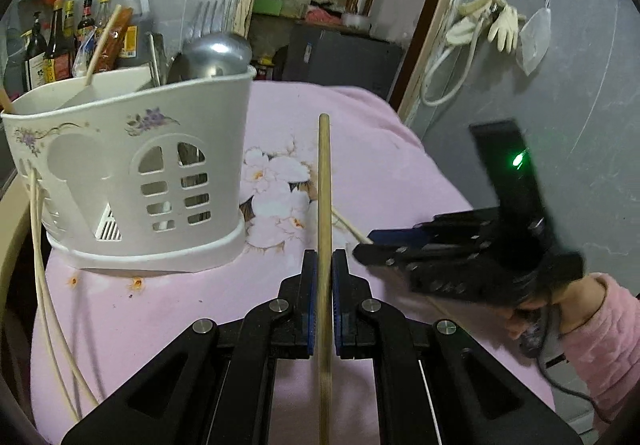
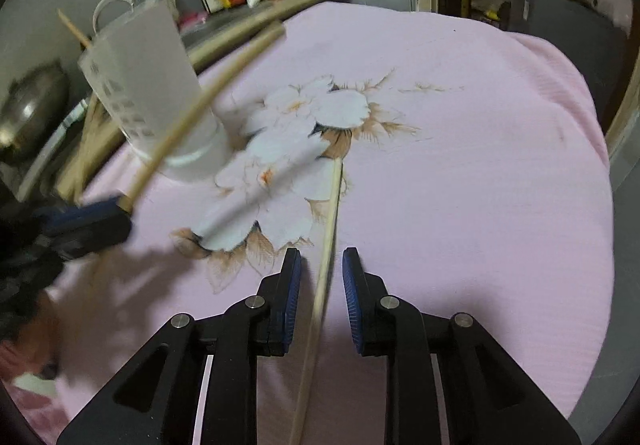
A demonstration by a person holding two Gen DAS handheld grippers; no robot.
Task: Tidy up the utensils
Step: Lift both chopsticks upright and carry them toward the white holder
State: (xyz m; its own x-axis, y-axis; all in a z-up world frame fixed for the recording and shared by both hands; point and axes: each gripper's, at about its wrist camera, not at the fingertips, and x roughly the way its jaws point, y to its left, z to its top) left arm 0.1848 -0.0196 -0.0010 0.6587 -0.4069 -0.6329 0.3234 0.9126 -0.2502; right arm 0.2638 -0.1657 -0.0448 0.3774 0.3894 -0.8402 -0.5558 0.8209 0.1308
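Observation:
My left gripper [image 1: 324, 257] is shut on a wooden chopstick [image 1: 324, 205] and holds it above the pink cloth, pointing away from me. It also shows in the right wrist view [image 2: 200, 107], held by the left gripper [image 2: 116, 211]. The white utensil holder [image 1: 132, 165] stands to the left with a ladle, forks and chopsticks in it. My right gripper [image 2: 321, 263] is open, with its jaws on either side of a second chopstick [image 2: 330, 229] lying on the cloth. The right gripper also shows in the left wrist view [image 1: 362, 247].
A pink cloth with a white flower print [image 2: 460, 185] covers the table. Sauce bottles [image 1: 60, 41] stand behind the holder. A metal pot [image 2: 28, 113] sits left of the table. Gloves [image 1: 488, 25] hang on the grey wall at right.

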